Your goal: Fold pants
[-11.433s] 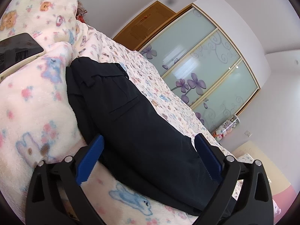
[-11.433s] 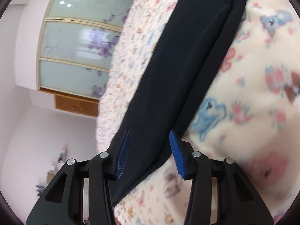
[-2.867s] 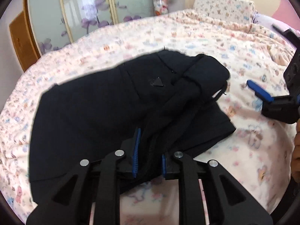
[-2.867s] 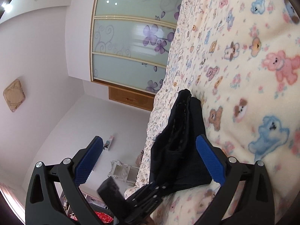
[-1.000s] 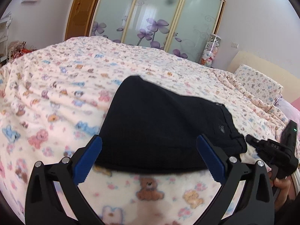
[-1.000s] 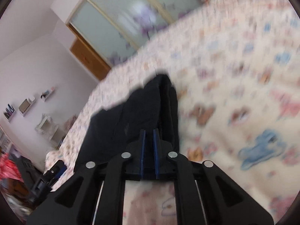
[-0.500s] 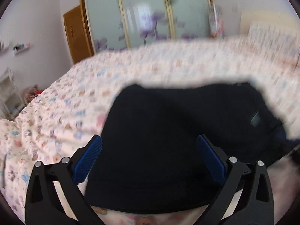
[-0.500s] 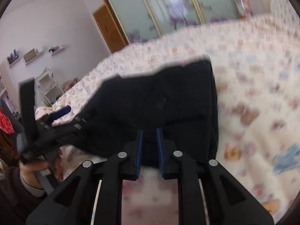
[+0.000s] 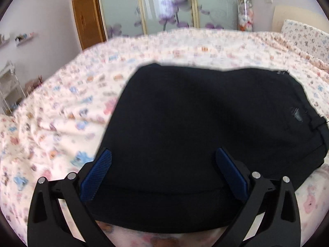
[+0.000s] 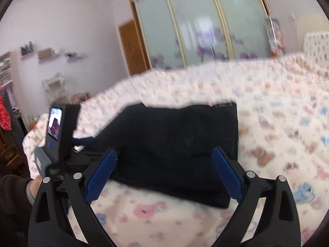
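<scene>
Right tool point(image 10: 163, 171) has released the folded pants point(image 10: 176, 144) and now stands wide; left tool point(image 9: 163, 173), at 9 o'clock, wide too; fold appears complete on the bed point(image 10: 287, 123)

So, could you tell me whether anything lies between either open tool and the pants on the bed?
Nothing visible does. The left tool is open right over the near edge of the pants, and the right tool is open just short of them, with only the blanket beneath. The left tool's body sits off to the side.
</scene>
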